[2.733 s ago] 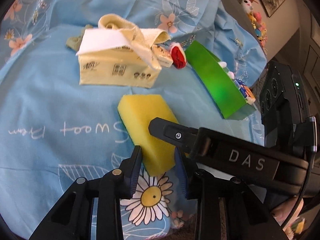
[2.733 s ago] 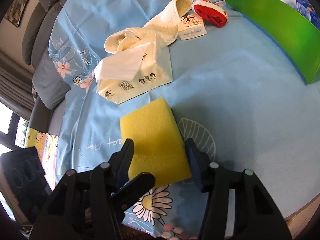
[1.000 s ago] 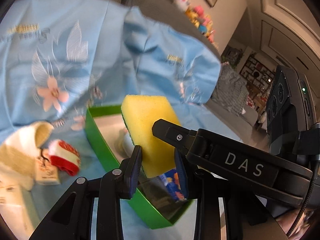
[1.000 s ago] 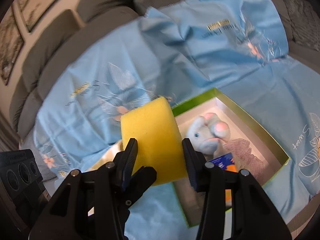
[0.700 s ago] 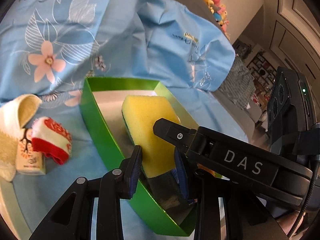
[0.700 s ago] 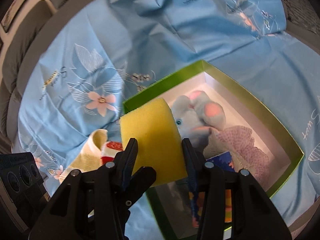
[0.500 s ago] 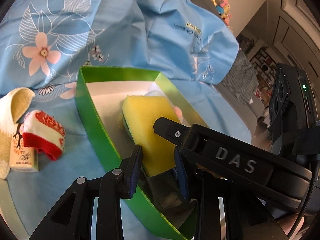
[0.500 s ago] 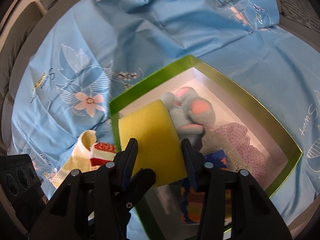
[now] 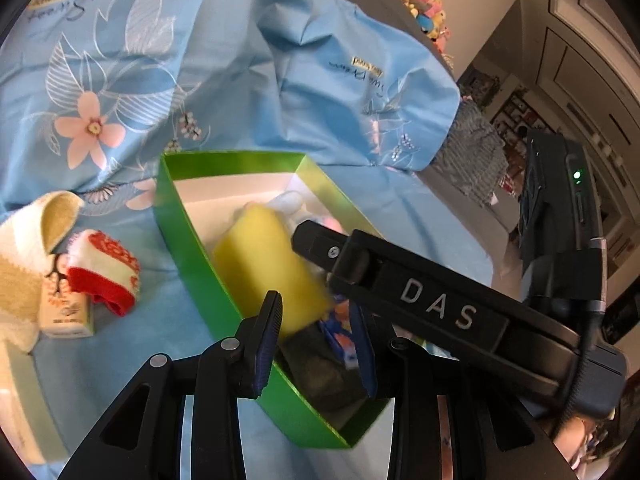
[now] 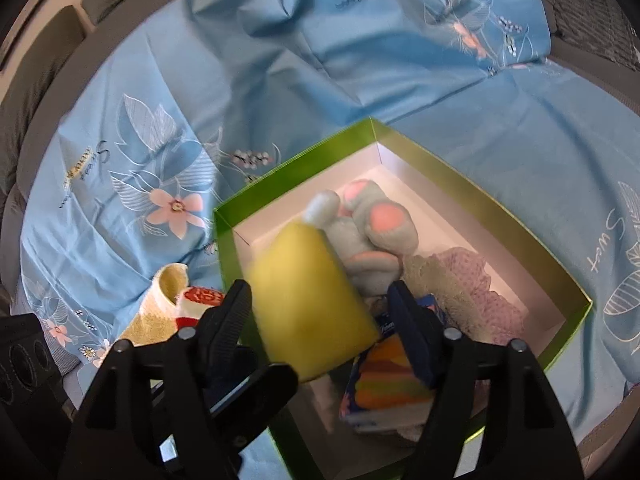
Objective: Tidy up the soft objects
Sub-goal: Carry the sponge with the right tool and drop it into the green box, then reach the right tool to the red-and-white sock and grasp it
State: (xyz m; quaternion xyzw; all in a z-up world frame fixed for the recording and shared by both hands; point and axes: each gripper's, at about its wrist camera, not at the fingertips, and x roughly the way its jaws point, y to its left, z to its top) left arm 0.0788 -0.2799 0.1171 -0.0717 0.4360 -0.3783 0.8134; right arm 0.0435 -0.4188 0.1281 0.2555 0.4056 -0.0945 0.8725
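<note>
Nearest to us, our left tongs (image 9: 316, 320) and our right tongs (image 10: 324, 320) hang over the near end of the green box (image 10: 520, 224). Both pairs have just been opening, the right much wider than the left, and neither presses on anything now. The yellow sponge (image 10: 312, 304), blurred in both views, sits loose between the spread jaws, with a gap showing on each side of it in the right wrist view. In the left wrist view the sponge (image 9: 264, 264) lies inside the box (image 9: 188, 248), along the left wall.

Just past the sponge, in the box, we see a striped, colourful packet (image 10: 384, 392) at the near end, a lilac lacy cloth (image 10: 472, 280) to the right, and a grey plush toy with pink pads (image 10: 372, 232) further in.

Left of the box, on the blue flowered sheet (image 9: 240, 40), a red-and-white sock (image 9: 104, 276) lies beside a cream towel with a paper tag (image 9: 24, 264).

Beyond the sheet, grey sofa cushions (image 10: 48, 32) rise, and a row of bright plush toys (image 9: 424, 12) stands far back.
</note>
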